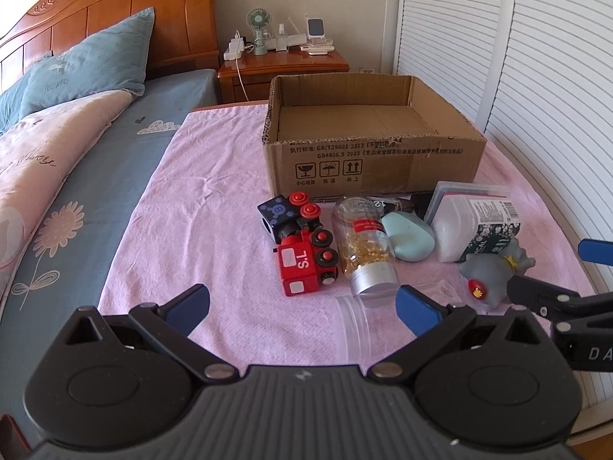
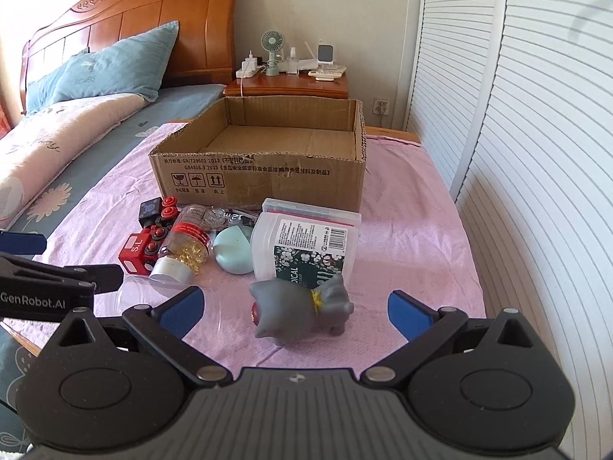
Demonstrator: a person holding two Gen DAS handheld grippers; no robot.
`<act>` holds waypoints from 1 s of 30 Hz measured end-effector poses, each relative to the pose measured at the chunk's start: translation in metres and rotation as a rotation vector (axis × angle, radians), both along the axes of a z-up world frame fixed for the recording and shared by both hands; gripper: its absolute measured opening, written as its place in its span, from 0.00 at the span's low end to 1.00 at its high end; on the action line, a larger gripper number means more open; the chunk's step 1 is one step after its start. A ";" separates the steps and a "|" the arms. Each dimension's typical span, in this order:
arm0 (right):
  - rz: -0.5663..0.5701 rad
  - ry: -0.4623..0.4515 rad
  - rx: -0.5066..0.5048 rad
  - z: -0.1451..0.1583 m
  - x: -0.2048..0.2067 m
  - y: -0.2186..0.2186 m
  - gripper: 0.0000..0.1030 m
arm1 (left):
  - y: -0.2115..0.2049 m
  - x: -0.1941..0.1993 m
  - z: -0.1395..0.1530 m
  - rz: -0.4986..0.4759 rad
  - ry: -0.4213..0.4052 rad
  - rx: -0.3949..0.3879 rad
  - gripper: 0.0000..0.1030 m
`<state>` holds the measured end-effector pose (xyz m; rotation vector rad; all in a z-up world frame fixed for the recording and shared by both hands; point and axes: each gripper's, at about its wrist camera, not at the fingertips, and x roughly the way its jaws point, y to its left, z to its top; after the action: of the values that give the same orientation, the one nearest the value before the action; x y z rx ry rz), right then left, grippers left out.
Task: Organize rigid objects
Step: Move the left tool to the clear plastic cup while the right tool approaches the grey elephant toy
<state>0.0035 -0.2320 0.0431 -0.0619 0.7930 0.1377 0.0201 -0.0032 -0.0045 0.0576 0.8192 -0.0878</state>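
the left gripper [image 1: 302, 304] has its blue-padded fingers [image 1: 189, 306] spread wide and holds nothing; between them lies only the pink textured cloth [image 1: 214, 199] and the rim of a clear plastic cup [image 1: 354, 324] lying on its side. the right gripper [image 2: 295, 306] is spread just as wide, with the grey rubbery animal toy [image 2: 302, 308] standing between its fingers [image 2: 410, 312], neither pad touching it. the toy has a red spot on its head and a yellow collar at the neck. the things to sort sit in a loose cluster on the cloth, just in front of the open brown corrugated cardboard box [image 1: 373, 168], which stands toward the far edge of the cloth with nothing visible inside. from left to right in the left wrist view: a red wooden toy train [image 1: 306, 260] on its side, touching a dark block [image 1: 276, 212] with a pale blue print; a clear plastic bottle of golden capsules [image 1: 364, 245] with a silver cap, lying down; a smooth mint-green rounded object [image 1: 410, 237]; and a translucent plastic tub with a dark floral label [image 1: 475, 226], resting against a flat clear case [image 1: 471, 191]. the cloth covers the end of a bed with a blue flowered sheet [image 1: 76, 207].
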 end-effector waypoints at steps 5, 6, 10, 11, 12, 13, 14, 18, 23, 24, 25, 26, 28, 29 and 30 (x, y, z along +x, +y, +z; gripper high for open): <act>0.055 0.001 -0.023 -0.015 0.002 -0.001 1.00 | 0.005 0.008 -0.002 -0.018 -0.003 -0.005 0.99; 0.063 0.001 -0.037 -0.018 0.003 0.002 1.00 | 0.005 0.010 -0.002 -0.016 -0.005 -0.008 0.99; 0.102 0.033 -0.038 -0.031 0.008 0.011 1.00 | 0.003 0.015 -0.003 -0.042 -0.002 -0.047 0.99; 0.116 0.043 -0.039 -0.034 0.009 0.013 1.00 | 0.002 0.016 -0.003 -0.050 0.000 -0.056 0.99; 0.126 0.049 -0.050 -0.036 0.009 0.016 1.00 | 0.000 0.017 -0.003 -0.062 0.004 -0.066 0.99; 0.133 0.047 -0.061 -0.038 0.007 0.017 1.00 | -0.003 0.018 -0.003 -0.077 0.009 -0.079 0.99; 0.140 0.044 -0.065 -0.039 0.005 0.017 1.00 | -0.005 0.019 -0.004 -0.086 0.012 -0.085 0.99; 0.123 0.062 -0.036 -0.045 0.001 0.001 1.00 | -0.025 0.027 -0.012 -0.154 0.065 -0.117 0.99; 0.078 0.083 0.005 -0.053 0.002 -0.020 1.00 | -0.056 0.030 -0.027 -0.208 0.095 -0.052 0.99; 0.073 0.087 0.012 -0.054 0.001 -0.023 1.00 | -0.060 0.029 -0.029 -0.209 0.098 -0.031 0.99; 0.069 0.091 0.016 -0.056 0.002 -0.026 1.00 | -0.063 0.028 -0.032 -0.213 0.100 -0.010 0.99; 0.067 0.093 0.018 -0.057 0.002 -0.028 1.00 | -0.064 0.027 -0.035 -0.216 0.106 0.007 0.99; 0.069 0.096 0.023 -0.058 0.003 -0.031 1.00 | -0.061 0.023 -0.037 -0.219 0.107 0.025 1.00; 0.072 0.096 0.026 -0.059 0.004 -0.032 1.00 | -0.059 0.022 -0.038 -0.222 0.103 0.033 0.99; 0.075 0.096 0.029 -0.059 0.004 -0.033 1.00 | -0.057 0.020 -0.038 -0.225 0.101 0.038 0.99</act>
<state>0.0079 -0.2654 -0.0162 -0.0577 0.8844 0.2245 0.0396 -0.0599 -0.0429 0.1826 0.9136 -0.2889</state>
